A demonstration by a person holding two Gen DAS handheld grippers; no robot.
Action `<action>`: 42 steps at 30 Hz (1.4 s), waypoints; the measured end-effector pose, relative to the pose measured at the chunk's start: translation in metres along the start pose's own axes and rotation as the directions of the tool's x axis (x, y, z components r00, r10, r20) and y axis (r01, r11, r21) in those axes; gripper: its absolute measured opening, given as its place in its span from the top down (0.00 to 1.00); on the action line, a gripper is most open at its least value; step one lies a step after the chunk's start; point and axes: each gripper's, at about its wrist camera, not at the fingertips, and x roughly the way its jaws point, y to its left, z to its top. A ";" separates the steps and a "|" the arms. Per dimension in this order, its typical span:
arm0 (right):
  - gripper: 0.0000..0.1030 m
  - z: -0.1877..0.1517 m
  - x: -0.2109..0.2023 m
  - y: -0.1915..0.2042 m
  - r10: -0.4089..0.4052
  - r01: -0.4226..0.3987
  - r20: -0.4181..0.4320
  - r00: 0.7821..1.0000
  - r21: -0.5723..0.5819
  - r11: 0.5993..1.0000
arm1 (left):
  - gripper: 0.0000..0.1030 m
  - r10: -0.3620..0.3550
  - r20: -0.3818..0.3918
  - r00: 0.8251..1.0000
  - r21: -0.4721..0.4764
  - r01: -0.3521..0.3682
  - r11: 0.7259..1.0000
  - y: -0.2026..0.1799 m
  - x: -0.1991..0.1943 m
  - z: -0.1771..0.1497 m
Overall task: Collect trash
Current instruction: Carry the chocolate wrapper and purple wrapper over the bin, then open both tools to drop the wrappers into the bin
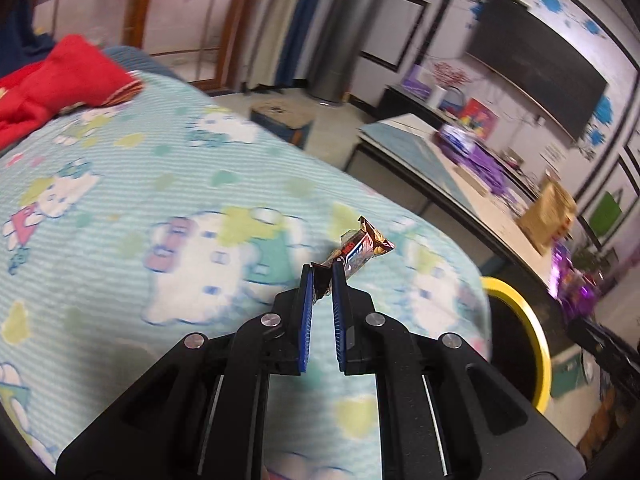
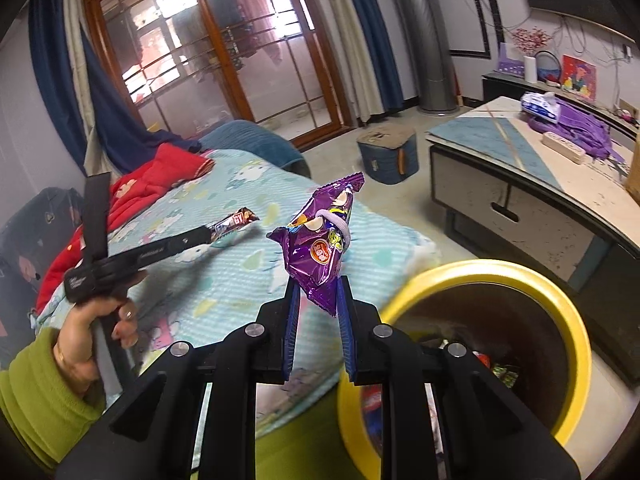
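My left gripper [image 1: 321,270] is shut on the end of a brown candy bar wrapper [image 1: 362,246] and holds it above the patterned bed cover [image 1: 160,200]. The right wrist view shows that gripper [image 2: 206,236] from the side with the wrapper [image 2: 234,220] in its tips. My right gripper [image 2: 318,288] is shut on a purple snack bag [image 2: 324,240], held upright over the bed's edge, just left of the yellow-rimmed trash bin [image 2: 560,296]. The bin [image 1: 528,328] holds some wrappers.
A red garment [image 2: 160,176] lies at the head of the bed. A low table [image 2: 520,184] with purple items stands to the right. A small blue stool [image 2: 386,152] stands on the floor beyond the bed. The person's hand in a green sleeve [image 2: 48,380] holds the left gripper.
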 end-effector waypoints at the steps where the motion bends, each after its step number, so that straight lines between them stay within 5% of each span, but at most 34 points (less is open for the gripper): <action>1: 0.82 -0.001 -0.002 -0.003 -0.006 0.006 0.002 1.000 0.003 1.000 | 0.95 -0.010 0.000 1.000 0.010 0.010 1.000 -0.006 -0.001 -0.001; 13: 0.82 -0.013 -0.027 -0.046 -0.088 0.087 0.008 0.996 0.049 0.995 | 0.95 -0.115 -0.024 0.993 0.141 0.118 0.983 -0.077 -0.007 -0.019; 42: 0.80 -0.049 -0.044 -0.116 -0.162 0.179 -0.104 0.981 0.181 0.967 | 0.94 -0.150 -0.181 0.972 0.383 0.210 0.900 -0.185 0.020 -0.078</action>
